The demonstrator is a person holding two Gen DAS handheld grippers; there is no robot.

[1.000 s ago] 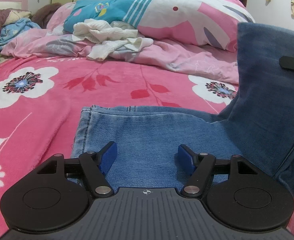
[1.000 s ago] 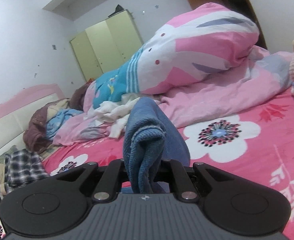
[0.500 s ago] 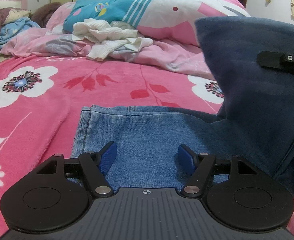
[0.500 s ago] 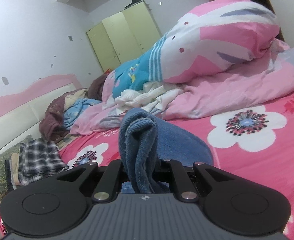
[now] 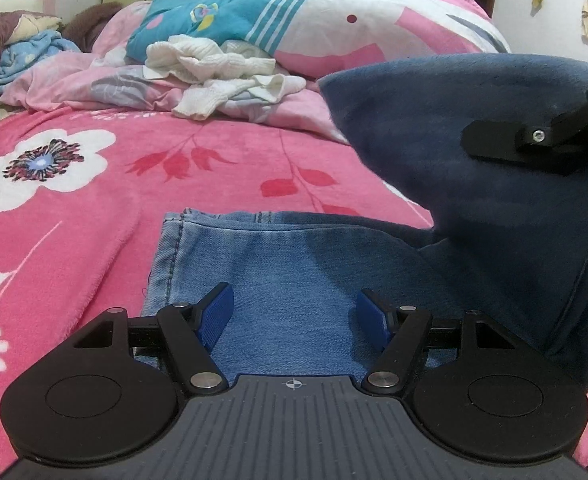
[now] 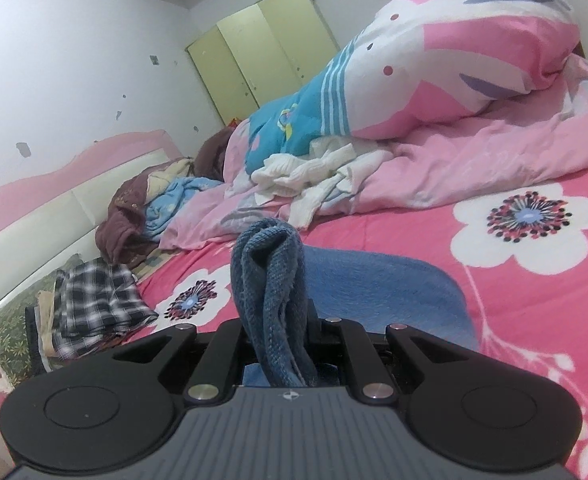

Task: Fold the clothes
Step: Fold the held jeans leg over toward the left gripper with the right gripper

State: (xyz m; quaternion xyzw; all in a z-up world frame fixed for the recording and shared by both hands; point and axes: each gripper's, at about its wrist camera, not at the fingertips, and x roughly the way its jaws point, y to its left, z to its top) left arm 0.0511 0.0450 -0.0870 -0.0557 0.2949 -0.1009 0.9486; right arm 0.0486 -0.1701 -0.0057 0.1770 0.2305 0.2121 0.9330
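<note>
Since a second ago, my right gripper (image 6: 279, 336) has carried its bunched end of the jeans (image 5: 294, 280) across and lower, so the lifted denim now arches over the part lying flat on the bed (image 5: 73, 240). Its jaws are clamped tight on that thick, doubled-up edge. My left gripper (image 5: 294, 316) has stayed put just above the flat denim, jaws standing apart with nothing between the pads; whether they press on the fabric I cannot tell.

What worries me is that the bunch is thick and held only near its edge, so it could slip out before I lay it down. The flat layer could also drag and skew if the left side gives no anchor, leaving a crooked fold.

The flat part's stitched edge faces away from me toward the crumpled duvet (image 5: 334, 20). The jeans' long axis seems to run across the left view, toward the right.
</note>
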